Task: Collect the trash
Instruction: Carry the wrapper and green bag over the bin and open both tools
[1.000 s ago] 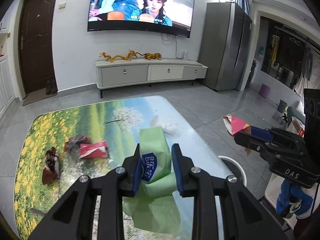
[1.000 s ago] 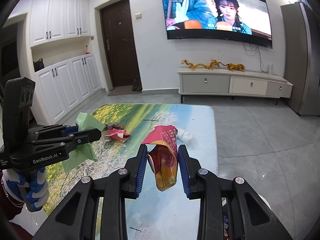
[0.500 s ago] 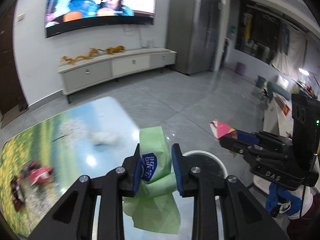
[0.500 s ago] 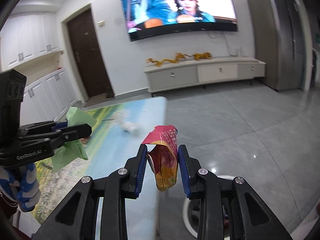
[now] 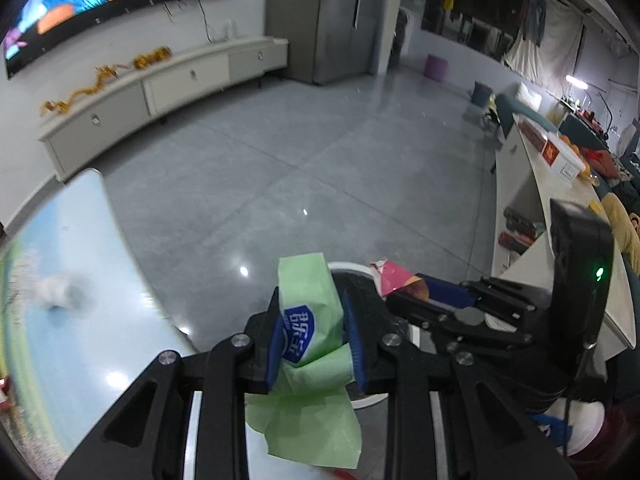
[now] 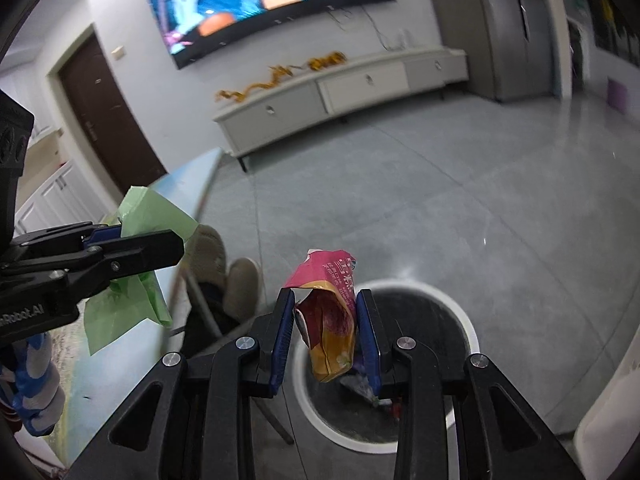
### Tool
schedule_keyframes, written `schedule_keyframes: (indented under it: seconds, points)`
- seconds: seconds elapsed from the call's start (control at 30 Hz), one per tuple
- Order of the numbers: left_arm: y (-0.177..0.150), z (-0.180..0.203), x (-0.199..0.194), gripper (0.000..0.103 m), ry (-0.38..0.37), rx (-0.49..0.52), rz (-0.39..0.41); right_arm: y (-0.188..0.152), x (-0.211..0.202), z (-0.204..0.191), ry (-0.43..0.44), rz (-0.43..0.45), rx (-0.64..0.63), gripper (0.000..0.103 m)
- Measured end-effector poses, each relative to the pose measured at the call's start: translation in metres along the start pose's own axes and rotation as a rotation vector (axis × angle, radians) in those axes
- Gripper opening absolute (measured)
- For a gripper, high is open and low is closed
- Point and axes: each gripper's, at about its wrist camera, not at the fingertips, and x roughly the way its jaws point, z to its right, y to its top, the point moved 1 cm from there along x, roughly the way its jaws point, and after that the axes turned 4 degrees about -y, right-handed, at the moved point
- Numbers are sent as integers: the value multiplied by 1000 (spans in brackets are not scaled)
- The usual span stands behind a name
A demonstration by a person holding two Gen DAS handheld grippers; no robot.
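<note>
Count of things in the two views

Two grippers: the left gripper (image 5: pixel 313 336) holds one green wrapper (image 5: pixel 310 320), and the right gripper (image 6: pixel 325 332) holds one pink and yellow snack bag (image 6: pixel 330 316). One round trash bin (image 6: pixel 460 312) with white rim stands on the floor. One table (image 5: pixel 80 280) carries one white crumpled tissue (image 5: pixel 56 294). One television (image 6: pixel 256 4), one TV cabinet (image 6: pixel 352 84) with three drawers, one dark door (image 6: pixel 104 120), one pair of shoes (image 6: pixel 224 264).

Both wrist views forward along tongs, sharing the white-rimmed bin (image 6: pixel 468 328).
</note>
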Motion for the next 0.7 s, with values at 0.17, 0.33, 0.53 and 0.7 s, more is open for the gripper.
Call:
schedule_keyframes:
  seconds: [0.17, 0.33, 0.53, 0.7]
  points:
    - [8, 2, 38, 29, -47, -16, -74, -13, 27, 26, -18, -62, 76, 32]
    - [15, 0, 60, 33, -96, -49, -113, -20, 53, 43, -37, -112, 118, 35]
    - [16, -9, 69, 50, -133, -93, -132, -26, 71, 52, -73, -144, 128, 46]
    - [14, -12, 66, 50, -116, -104, -120, -28, 72, 51, -89, -155, 124, 47]
